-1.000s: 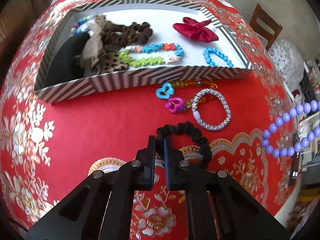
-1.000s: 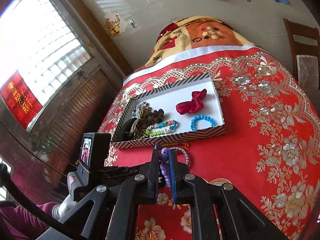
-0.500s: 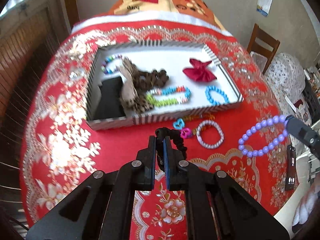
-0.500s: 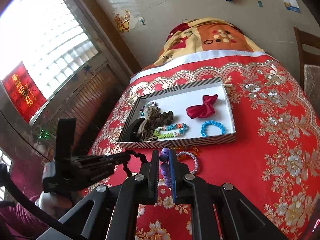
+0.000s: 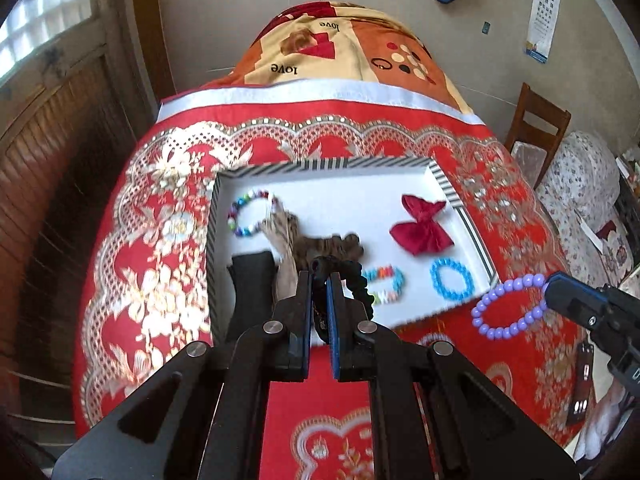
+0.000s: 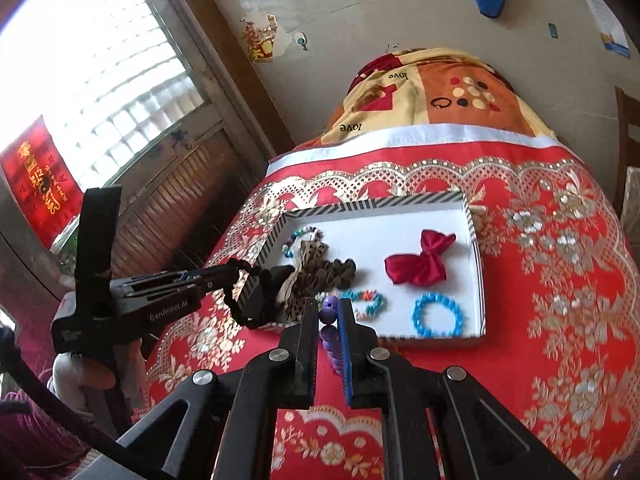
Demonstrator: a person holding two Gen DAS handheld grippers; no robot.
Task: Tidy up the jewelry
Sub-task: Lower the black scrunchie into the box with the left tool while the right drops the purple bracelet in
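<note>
Both grippers have lifted clear of the cloth (image 5: 312,400). The left gripper (image 5: 319,280) is clamping the scrunchie (image 5: 356,276); the right gripper (image 6: 329,312) is clamping the purple beads (image 5: 508,304). Both items are now nearing the tray (image 5: 452,196).

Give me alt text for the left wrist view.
The left gripper pinches a black scrunchie above a striped tray holding bracelets and a red bow. At right, the right gripper holds a purple bead bracelet.
</note>
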